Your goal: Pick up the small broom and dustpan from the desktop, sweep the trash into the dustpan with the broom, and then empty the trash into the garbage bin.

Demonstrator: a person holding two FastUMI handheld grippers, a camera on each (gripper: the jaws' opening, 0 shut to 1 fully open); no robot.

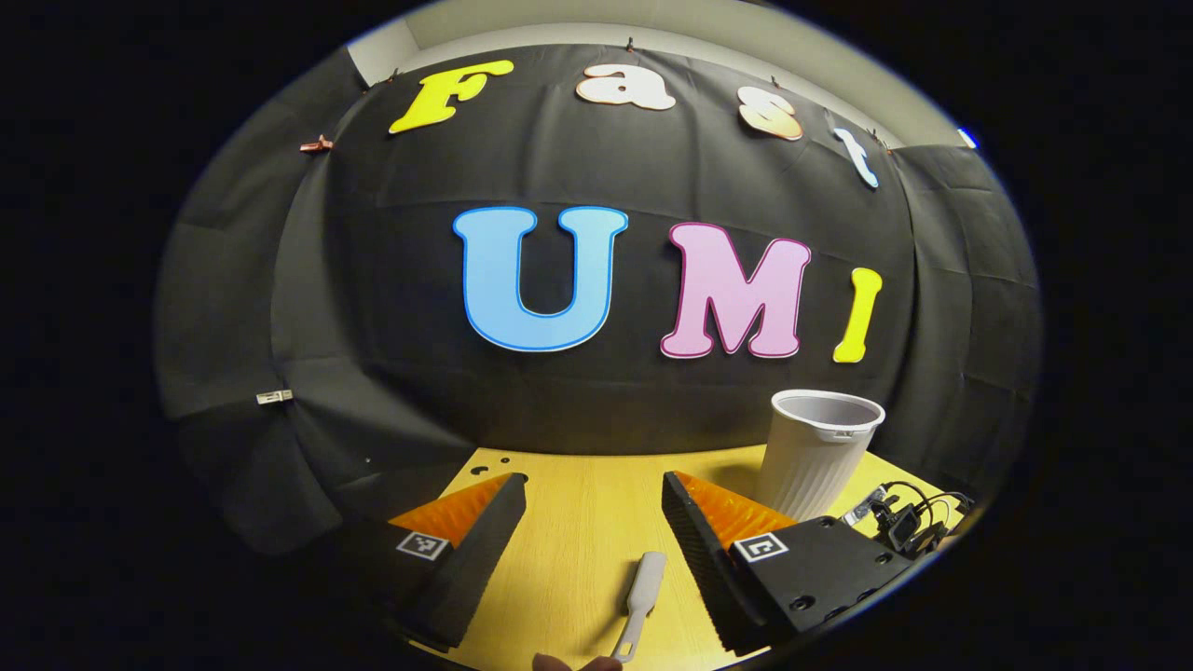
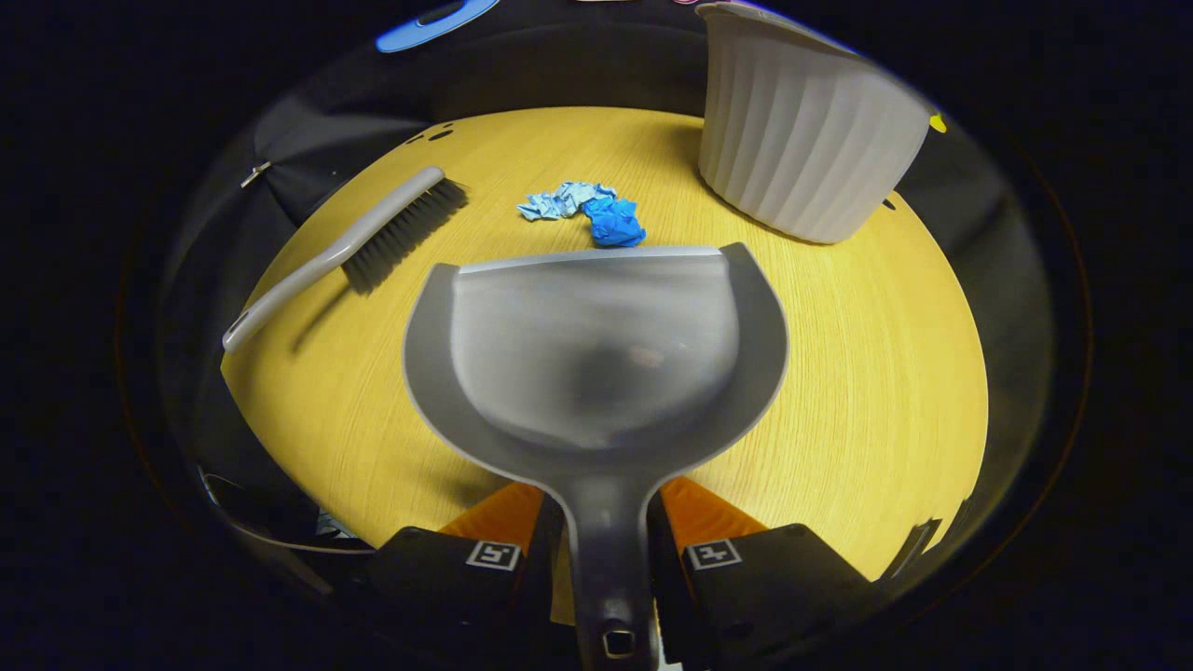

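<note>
1. Black cloth walls close in the booth behind a yellow wood-grain tabletop [image 2: 885, 373], on which we see every item of the job.
2. We see the right gripper [image 2: 606, 540] with its jaws closed on the grey dustpan's handle, both fingers pressing its sides.
3. We find the dustpan [image 2: 596, 345] lying open-side forward, its front lip just short of the trash.
4. We count two bits of trash: a crumpled blue wad [image 2: 615, 224] and a paler blue scrap [image 2: 559, 200] touching it.
5. We see the small broom [image 2: 354, 247] lying well to the left of the dustpan, bristles toward the far edge.
6. We note the white ribbed garbage bin [image 2: 802, 130] standing upright at the far right.
7. We see the left gripper [image 1: 592, 508] with its jaws wide apart and nothing between them, above the broom's handle tip [image 1: 643, 587].
8. Cables [image 1: 909, 517] lie beside the bin in the left gripper view.
</note>
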